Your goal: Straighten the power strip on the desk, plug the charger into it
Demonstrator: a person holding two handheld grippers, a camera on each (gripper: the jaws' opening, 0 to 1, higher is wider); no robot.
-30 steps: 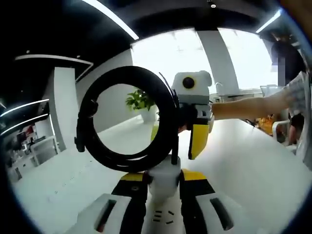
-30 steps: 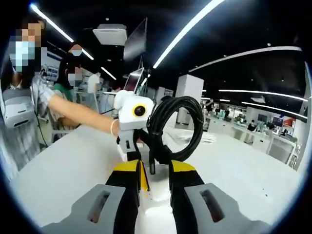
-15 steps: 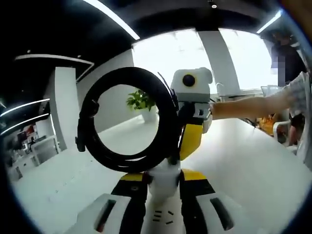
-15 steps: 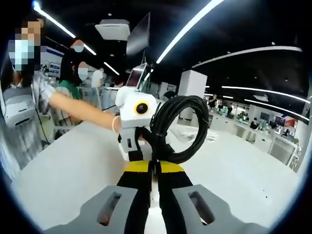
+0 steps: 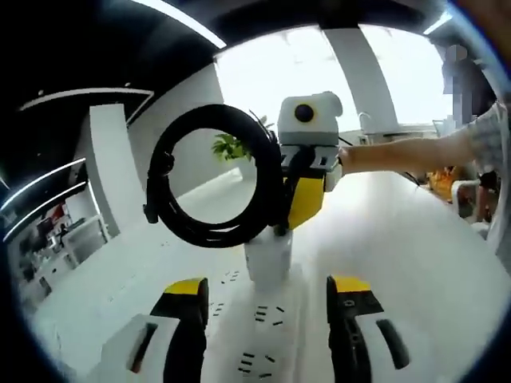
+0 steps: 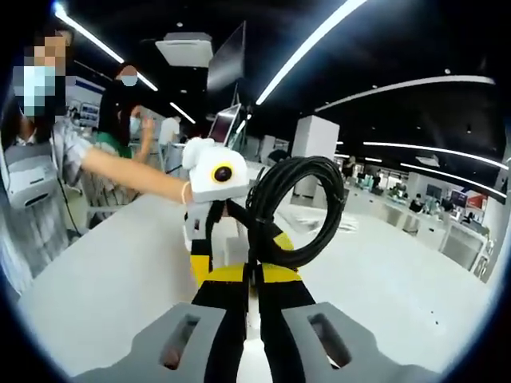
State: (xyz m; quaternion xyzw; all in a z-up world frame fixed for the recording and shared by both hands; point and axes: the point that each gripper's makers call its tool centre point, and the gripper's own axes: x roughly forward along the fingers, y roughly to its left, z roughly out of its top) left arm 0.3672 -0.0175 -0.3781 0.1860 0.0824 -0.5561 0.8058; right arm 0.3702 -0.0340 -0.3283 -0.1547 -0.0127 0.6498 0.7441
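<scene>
right claw grips coiled cable; left claw open over power strip.

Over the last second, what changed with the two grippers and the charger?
The left gripper opened its jaws, letting go of the white charger, now standing on the power strip. The right gripper closed on the coiled black cable and stays clamped.

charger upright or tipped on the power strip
Upright: the white charger stands on end on the power strip, its coiled black cable held above by the right gripper.
</scene>
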